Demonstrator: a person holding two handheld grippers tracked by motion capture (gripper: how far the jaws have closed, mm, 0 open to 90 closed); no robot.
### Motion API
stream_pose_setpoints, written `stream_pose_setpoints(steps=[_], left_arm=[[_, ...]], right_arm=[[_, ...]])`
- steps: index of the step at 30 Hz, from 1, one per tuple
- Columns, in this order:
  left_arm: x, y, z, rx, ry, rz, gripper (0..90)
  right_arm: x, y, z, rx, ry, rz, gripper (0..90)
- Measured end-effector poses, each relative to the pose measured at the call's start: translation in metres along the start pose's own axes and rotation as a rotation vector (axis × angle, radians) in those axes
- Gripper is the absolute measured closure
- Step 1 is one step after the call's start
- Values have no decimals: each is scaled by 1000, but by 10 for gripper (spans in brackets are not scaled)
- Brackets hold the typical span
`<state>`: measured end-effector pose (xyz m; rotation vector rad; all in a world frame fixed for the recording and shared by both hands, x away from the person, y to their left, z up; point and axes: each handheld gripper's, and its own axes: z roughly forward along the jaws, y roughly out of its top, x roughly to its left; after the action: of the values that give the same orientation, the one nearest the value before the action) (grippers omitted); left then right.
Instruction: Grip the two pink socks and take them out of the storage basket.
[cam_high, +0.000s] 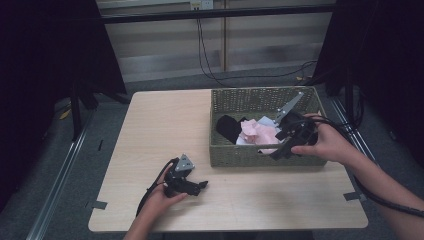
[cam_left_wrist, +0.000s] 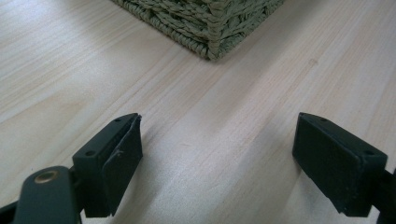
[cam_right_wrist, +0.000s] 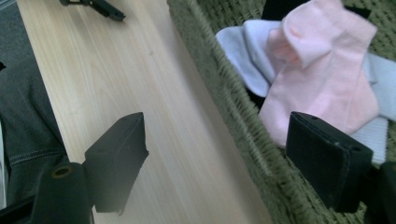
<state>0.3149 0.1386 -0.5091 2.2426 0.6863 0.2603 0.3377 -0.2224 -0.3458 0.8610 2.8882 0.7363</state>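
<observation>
Hovering right gripper (cam_high: 278, 148) wide open, empty, over wicker basket (cam_high: 240, 156) rim to reach pink sock (cam_right_wrist: 322, 79); left gripper (cam_high: 197, 187) parked open, empty on table (cam_high: 155, 125).

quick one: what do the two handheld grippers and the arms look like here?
Both are black. The left gripper carries a grey three-cornered plate on top and trails a black cable; the right gripper has the same plate and a thicker black cable along the forearm. In the gripper views the fingers are blocky, matte black pads with small screw holes and a brass-coloured rivet. Forearms show no sleeves.
</observation>
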Motion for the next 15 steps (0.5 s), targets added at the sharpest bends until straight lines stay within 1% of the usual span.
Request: stream_pose_setpoints(steps=[3,4,6,8,10,11,12,14,15], left_arm=[[0,0,0,0,1,0,154],[0,0,0,-7,1,-7,155],[0,0,0,-7,1,-7,154],[0,0,0,-7,1,-7,154],[0,0,0,-7,2,-7,155],[0,0,0,-7,1,-7,155],[0,0,0,-8,2,-8,155],[0,0,0,-8,1,-6,154],[0,0,0,-8,1,-6,155]], right_arm=[[-5,5,-3,-12,0,9,206],[-7,7,-4,-12,-9,12,207],[-11,10,-5,-6,-18,19,208],[-15,12,-5,-1,-23,22,208],[-22,14,-3,1,-34,36,209],[-22,14,-3,1,-34,36,209],[-29,17,-1,2,-45,53,208],[-33,18,1,-6,-41,61,210],[-33,18,1,-6,-41,61,210]])
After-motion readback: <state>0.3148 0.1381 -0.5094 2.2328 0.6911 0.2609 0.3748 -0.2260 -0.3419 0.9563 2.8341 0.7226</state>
